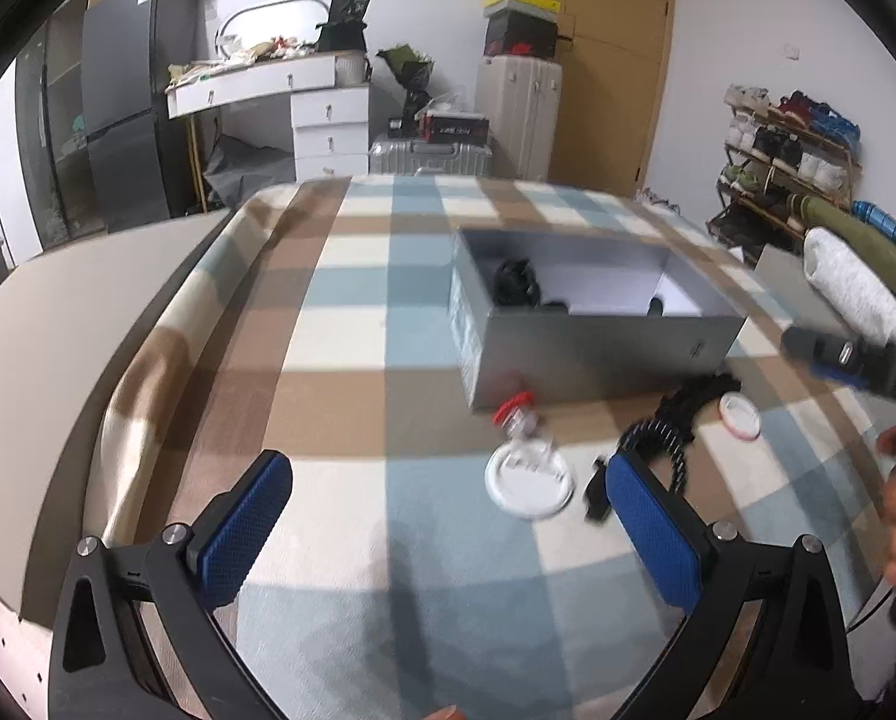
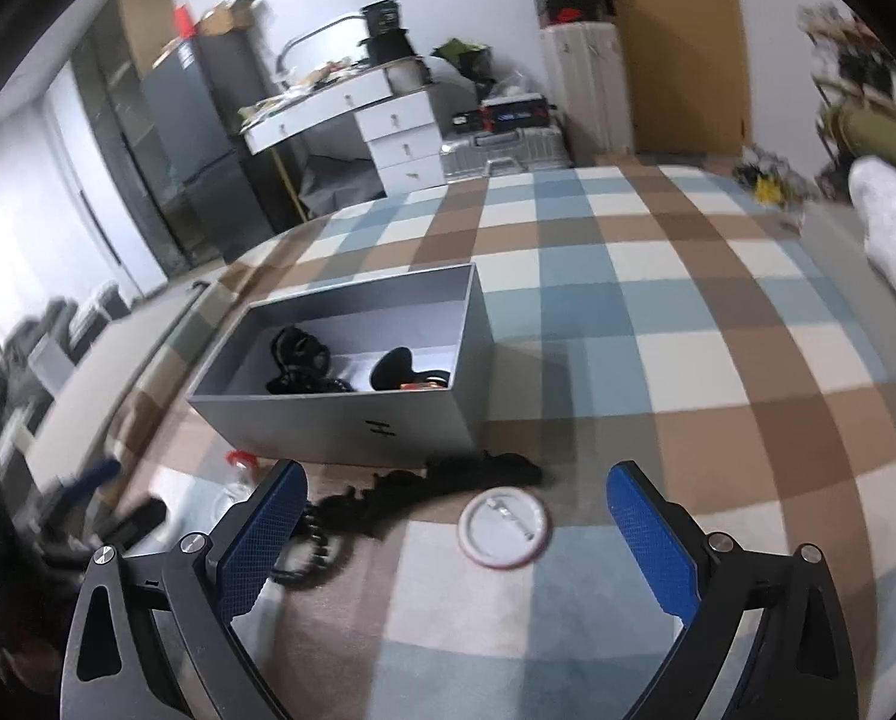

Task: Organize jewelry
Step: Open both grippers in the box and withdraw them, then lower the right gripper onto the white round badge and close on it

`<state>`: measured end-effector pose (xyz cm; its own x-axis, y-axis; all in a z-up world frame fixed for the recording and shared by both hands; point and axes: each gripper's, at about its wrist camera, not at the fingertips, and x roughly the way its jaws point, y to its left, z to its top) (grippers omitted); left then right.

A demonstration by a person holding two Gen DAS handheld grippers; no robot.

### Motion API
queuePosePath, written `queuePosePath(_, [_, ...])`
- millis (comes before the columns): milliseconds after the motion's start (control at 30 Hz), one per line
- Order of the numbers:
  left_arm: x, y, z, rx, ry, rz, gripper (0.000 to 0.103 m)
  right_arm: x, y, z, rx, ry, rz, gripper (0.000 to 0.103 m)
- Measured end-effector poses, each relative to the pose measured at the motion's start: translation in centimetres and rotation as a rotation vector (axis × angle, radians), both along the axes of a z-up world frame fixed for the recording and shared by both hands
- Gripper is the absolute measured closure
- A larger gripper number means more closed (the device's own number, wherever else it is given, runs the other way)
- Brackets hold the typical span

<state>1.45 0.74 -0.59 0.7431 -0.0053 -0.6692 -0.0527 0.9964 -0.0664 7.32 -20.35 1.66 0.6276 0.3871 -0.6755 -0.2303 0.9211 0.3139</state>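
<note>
Both grippers empty above a plaid bed, jewelry lying loose by a grey box

Left wrist view: the left gripper (image 1: 448, 516) hangs with jaws wide apart, holding nothing; a white round badge (image 1: 529, 483) lies between them, a black beaded chain (image 1: 664, 438) by the right pad, the grey box (image 1: 586, 354) (dark pieces inside) beyond. Right wrist view: the right gripper (image 2: 457, 525), jaws equally wide and empty, frames a red-rimmed badge (image 2: 504, 528) near the box (image 2: 352, 420)

An open grey box (image 2: 352, 420) stands on the checked bed cover, with black pieces inside. In front of it lie a black beaded chain (image 2: 388, 504), a round white badge with a red rim (image 2: 504, 531), another white badge (image 1: 529, 483) and a small red-topped piece (image 1: 517, 411).
</note>
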Motion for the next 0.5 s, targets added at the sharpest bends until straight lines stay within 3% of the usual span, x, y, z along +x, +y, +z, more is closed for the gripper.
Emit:
queuePosePath(267, [-2.3,0.3,-0.4,0.042,0.008,0.035,0.001,-0.5,1.8,1.5,-0.121,-0.03,-0.059,0.002])
queuePosePath(500, [-2.0,-1.2,0.2,0.1,0.008,0.007,0.001,-1.7,6.5,1.9,-0.213,-0.092,0.041,0.002])
